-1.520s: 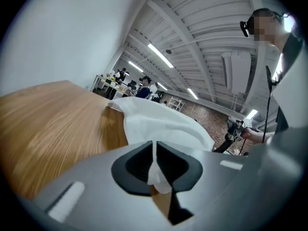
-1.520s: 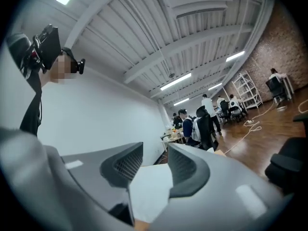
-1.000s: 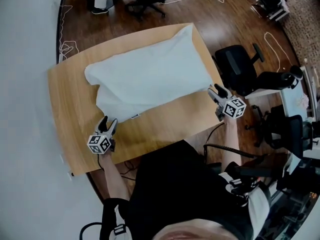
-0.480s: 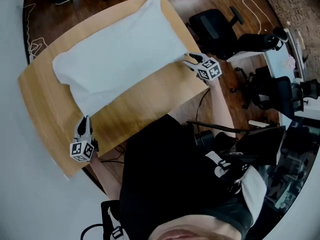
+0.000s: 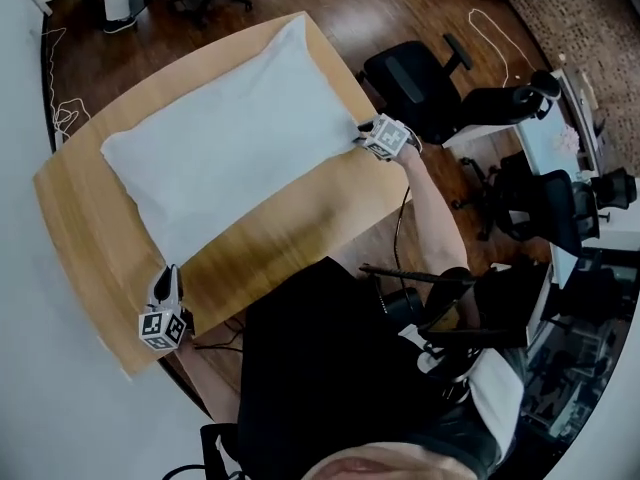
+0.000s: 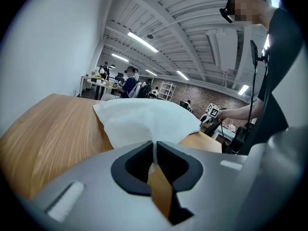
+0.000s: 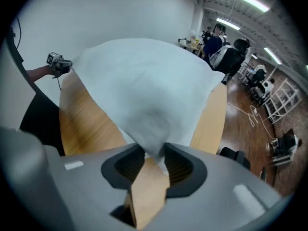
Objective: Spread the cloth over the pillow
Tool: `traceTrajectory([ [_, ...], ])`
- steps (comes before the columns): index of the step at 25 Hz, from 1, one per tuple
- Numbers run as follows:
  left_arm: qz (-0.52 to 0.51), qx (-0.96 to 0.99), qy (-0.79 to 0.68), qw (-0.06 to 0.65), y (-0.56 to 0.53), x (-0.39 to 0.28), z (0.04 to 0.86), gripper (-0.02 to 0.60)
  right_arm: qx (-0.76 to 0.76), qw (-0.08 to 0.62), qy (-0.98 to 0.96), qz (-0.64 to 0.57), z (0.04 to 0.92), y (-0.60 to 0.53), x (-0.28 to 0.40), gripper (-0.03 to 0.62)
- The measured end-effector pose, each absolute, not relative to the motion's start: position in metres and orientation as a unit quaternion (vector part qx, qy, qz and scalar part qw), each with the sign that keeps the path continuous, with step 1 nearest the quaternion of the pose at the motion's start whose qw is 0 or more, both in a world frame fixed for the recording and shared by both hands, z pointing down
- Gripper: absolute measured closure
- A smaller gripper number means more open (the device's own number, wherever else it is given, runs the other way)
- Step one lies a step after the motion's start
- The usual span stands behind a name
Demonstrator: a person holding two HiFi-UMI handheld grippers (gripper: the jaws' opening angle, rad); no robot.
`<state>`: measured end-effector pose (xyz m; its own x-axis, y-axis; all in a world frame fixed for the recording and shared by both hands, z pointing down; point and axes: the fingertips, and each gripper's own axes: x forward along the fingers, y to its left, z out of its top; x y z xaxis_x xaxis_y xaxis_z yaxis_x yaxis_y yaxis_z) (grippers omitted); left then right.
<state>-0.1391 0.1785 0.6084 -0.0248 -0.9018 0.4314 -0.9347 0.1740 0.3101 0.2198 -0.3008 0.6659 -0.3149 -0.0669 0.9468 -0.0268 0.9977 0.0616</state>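
A white cloth [image 5: 230, 138] lies over the pillow on the wooden table [image 5: 290, 238], and only the cloth shows. My left gripper [image 5: 167, 276] is at the table's near left edge, shut on a thin pinch of the cloth's corner [image 6: 153, 150]. It closed within the last second. My right gripper [image 5: 362, 133] points steeply down at the cloth's right corner. Its jaws have just been closing, and a bunched fold of cloth [image 7: 153, 138] fills the gap between them and touches both fingers. In the left gripper view the right gripper [image 6: 211, 113] shows beyond the cloth.
Black office chairs [image 5: 410, 73] stand right of the table, close to my right arm. A second chair [image 5: 545, 203] and desks are further right. Cables [image 5: 490, 28] lie on the wooden floor. The person's dark torso [image 5: 320, 368] is at the table's near edge.
The left gripper shut on the cloth's near corner and drew back toward the table's edge. The right gripper tipped downward onto the right corner. The cloth lies flatter and wider.
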Motion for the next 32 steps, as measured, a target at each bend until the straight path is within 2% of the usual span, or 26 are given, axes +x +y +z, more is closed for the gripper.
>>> traceTrajectory([
  [3,0.03,0.64,-0.72,0.267,0.177,-0.153,0.592,0.551,-0.005,0.64,-0.767,-0.044,0.644,-0.287,0.226,0.577],
  [8,0.002,0.652,-0.719,0.239,0.17,-0.173,0.55,0.554,-0.006,0.695,-0.709,-0.123,0.569,-0.284,0.232,0.579],
  [12,-0.008,0.664,-0.731,0.157,0.154,-0.216,0.472,0.555,0.027,0.623,-0.76,-0.186,0.472,-0.299,0.172,0.58],
  [15,-0.012,0.66,-0.74,0.128,0.159,-0.217,0.43,0.555,0.081,0.571,-0.798,-0.176,0.425,-0.293,0.183,0.58],
  [18,-0.021,0.646,-0.734,0.211,0.184,-0.189,0.489,0.555,0.106,0.578,-0.803,-0.103,0.469,-0.263,0.225,0.581],
  [20,-0.003,0.624,-0.717,0.313,0.204,-0.174,0.568,0.555,0.083,0.607,-0.79,-0.036,0.553,-0.235,0.245,0.58],
  [22,0.031,0.601,-0.7,0.385,0.219,-0.166,0.627,0.557,0.061,0.624,-0.779,-0.001,0.625,-0.22,0.246,0.581],
  [25,0.026,0.602,-0.689,0.403,0.214,-0.17,0.645,0.557,0.066,0.632,-0.772,0.0,0.651,-0.221,0.236,0.582],
  [28,-0.012,0.626,-0.69,0.364,0.214,-0.174,0.602,0.557,0.095,0.624,-0.774,-0.054,0.606,-0.244,0.24,0.582],
  [32,-0.038,0.694,-0.686,0.215,0.165,-0.239,0.484,0.557,0.136,0.564,-0.797,-0.166,0.511,-0.34,0.188,0.582],
])
